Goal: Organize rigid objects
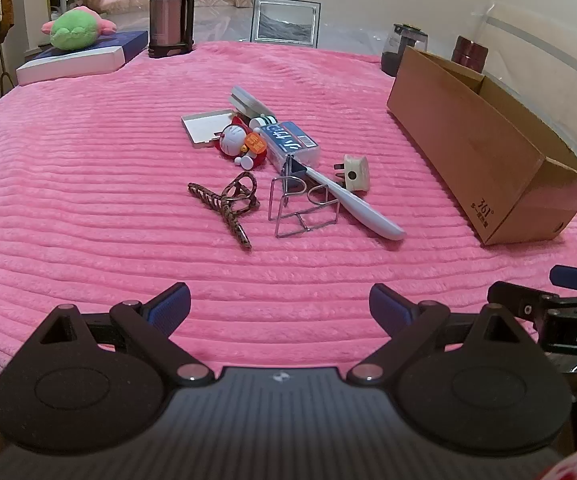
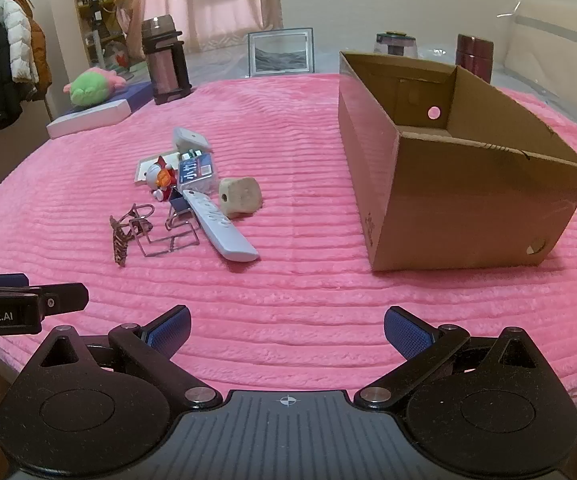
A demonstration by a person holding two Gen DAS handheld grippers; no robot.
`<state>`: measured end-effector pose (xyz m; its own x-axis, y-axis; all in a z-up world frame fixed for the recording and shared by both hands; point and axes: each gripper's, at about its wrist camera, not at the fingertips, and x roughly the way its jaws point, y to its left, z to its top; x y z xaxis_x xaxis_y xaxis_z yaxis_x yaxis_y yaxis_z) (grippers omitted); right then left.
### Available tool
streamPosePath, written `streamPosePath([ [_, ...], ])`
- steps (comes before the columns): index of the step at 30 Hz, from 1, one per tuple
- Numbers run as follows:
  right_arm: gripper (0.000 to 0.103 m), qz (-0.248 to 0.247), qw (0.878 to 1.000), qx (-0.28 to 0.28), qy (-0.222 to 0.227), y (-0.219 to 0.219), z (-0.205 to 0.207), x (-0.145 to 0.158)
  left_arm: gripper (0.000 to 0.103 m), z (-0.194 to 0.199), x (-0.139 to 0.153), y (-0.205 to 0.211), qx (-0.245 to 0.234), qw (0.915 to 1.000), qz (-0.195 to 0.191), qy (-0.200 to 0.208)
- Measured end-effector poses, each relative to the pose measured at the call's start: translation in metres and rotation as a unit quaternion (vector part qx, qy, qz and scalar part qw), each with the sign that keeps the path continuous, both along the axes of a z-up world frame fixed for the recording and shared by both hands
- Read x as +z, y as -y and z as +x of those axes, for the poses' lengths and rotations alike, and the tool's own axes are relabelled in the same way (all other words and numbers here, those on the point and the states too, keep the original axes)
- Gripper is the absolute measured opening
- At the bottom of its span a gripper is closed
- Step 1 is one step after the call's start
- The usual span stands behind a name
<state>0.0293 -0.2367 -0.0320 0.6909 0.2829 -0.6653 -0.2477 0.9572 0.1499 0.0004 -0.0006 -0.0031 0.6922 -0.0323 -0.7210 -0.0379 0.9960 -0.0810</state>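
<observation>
A small pile lies mid-table on the pink cloth: a brown hair claw (image 1: 224, 208) (image 2: 122, 236), a wire clip stand (image 1: 302, 208) (image 2: 170, 236), a pale blue remote (image 1: 358, 208) (image 2: 224, 226), a cream plug (image 1: 354, 172) (image 2: 240, 196), a clear blue-labelled case (image 1: 292, 146) (image 2: 196, 170), a cat figurine (image 1: 242, 144) (image 2: 160, 180) and a flat tin (image 1: 206, 128). An open cardboard box (image 1: 484, 152) (image 2: 460, 184) stands to the right. My left gripper (image 1: 280, 308) and right gripper (image 2: 286, 330) hover open and empty near the table's front edge, short of the pile.
At the back stand a steel thermos (image 1: 170, 8) (image 2: 164, 64), a picture frame (image 1: 286, 22) (image 2: 280, 52), a dark jar (image 1: 402, 46) and a maroon canister (image 2: 474, 56). A green plush (image 1: 76, 28) lies on a blue book back left. Coats hang at far left (image 2: 4, 56).
</observation>
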Motion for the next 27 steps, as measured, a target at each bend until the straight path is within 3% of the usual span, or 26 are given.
streamPosePath([
  [27, 0.101, -0.003, 1.000, 0.002, 0.001, -0.0021, 0.0013, -0.0017, 0.094, -0.0001, 0.0024, -0.0066, 0.002, 1.0000, 0.003, 0.002],
])
